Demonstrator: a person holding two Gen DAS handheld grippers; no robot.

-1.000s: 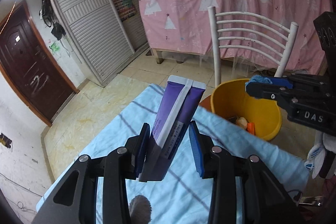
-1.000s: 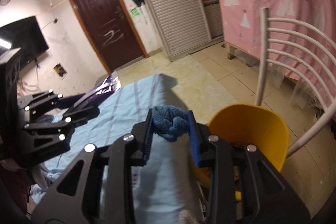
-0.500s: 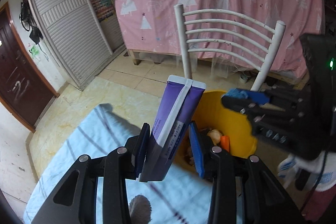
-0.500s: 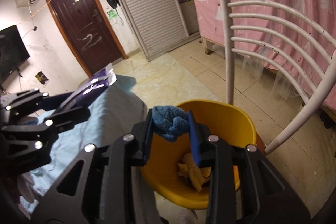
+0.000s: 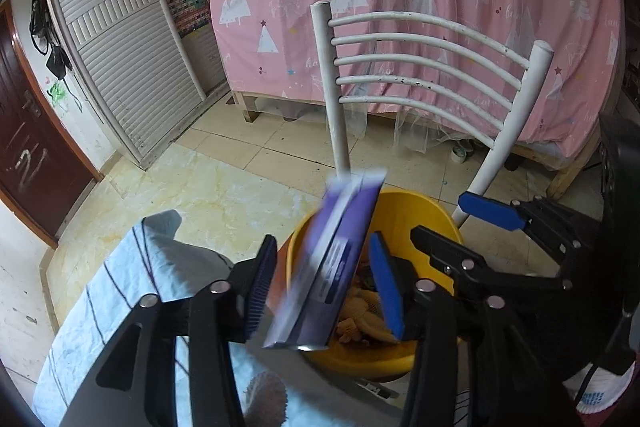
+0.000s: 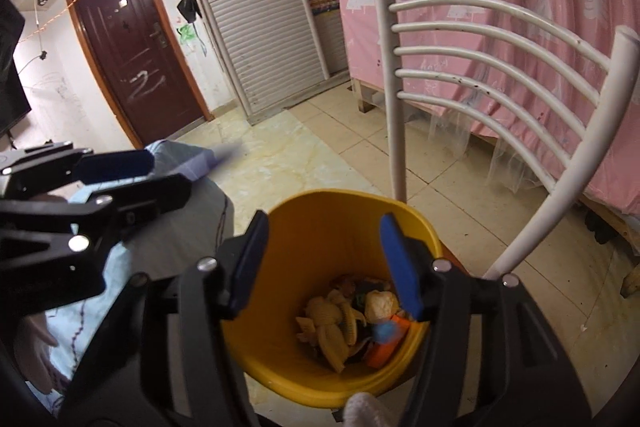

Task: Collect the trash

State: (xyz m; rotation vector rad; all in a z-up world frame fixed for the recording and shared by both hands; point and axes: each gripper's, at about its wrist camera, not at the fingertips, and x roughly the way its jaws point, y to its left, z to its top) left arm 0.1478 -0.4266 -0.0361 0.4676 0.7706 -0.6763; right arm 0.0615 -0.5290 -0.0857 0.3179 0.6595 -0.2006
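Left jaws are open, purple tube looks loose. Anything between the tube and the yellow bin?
Nothing visible. The purple tube hangs blurred between the left gripper's open jaws, right over the yellow bin's open mouth. The right gripper, also open, sits off to the side.

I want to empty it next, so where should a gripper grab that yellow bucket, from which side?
Probably the thin rim of the yellow bucket, on the near side, from above, with one finger inside the wall and one outside. Its mouth faces up, the round body looks too wide to span, and the white chair back blocks the far side.
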